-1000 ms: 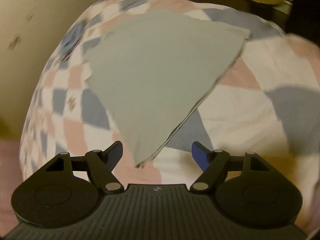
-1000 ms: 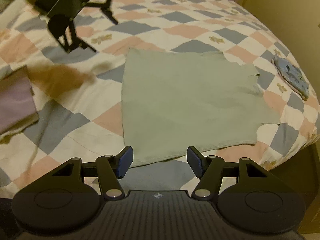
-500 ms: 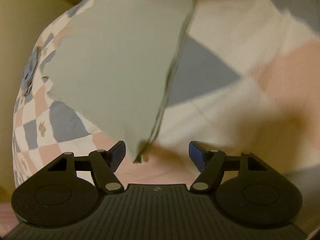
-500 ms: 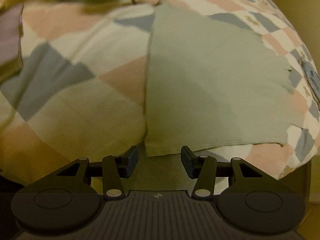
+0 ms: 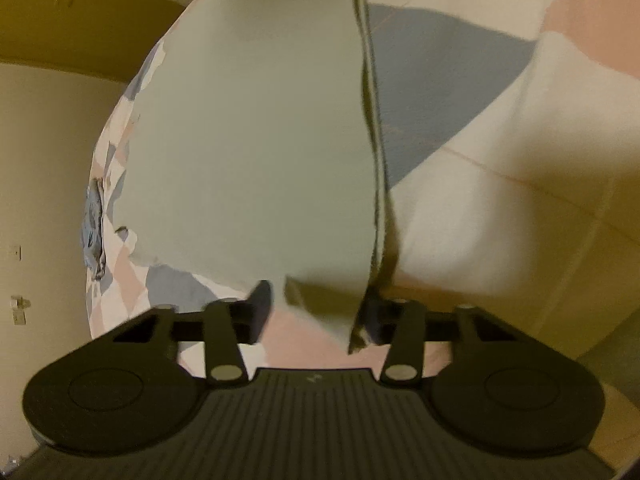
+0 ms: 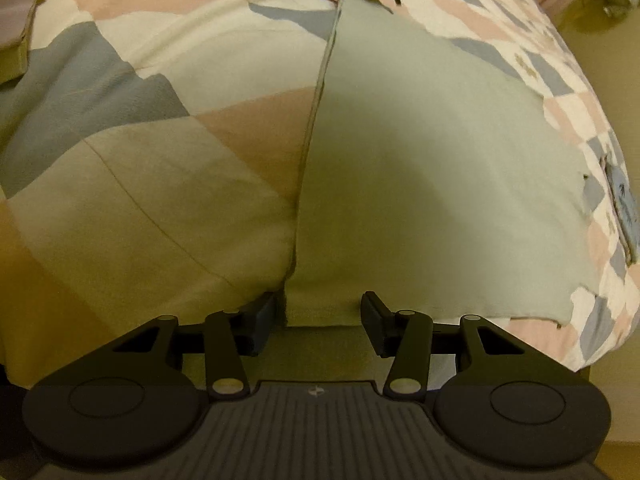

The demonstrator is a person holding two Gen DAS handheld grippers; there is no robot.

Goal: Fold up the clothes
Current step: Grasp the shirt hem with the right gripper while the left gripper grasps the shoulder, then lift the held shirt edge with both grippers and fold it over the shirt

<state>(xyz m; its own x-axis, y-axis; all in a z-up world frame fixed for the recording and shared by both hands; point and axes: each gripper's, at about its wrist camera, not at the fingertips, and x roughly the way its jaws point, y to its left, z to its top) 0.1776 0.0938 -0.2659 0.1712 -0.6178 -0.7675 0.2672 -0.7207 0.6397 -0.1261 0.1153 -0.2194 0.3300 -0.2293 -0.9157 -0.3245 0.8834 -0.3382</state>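
Sage cloth met at two corners on the quilt

Sage-green fabric, the garment (image 5: 248, 140), is spread flat on the patchwork quilt (image 6: 140, 128) of a bed, and its long finished edge runs straight ahead from both pairs of tongs. Left of the left tongs (image 5: 316, 312), a small blue patterned item (image 5: 93, 232) is seen lying near the bed's far rim, well apart from the work. The left tongs are spread, and one corner of the garment sits between their fingers, the right finger partly hidden behind the cloth; no pinch is made yet. The right tongs (image 6: 318, 312) are likewise spread, set astride the other corner of that same edge, with the fold of the quilt just to their left. At the top of the right view the dark fingers of the left tongs are seen at the far corner. The two corners are judged to be approached together so that one whole edge can be lifted evenly and carried over for a fold. No brand, label or legible writing is shown.
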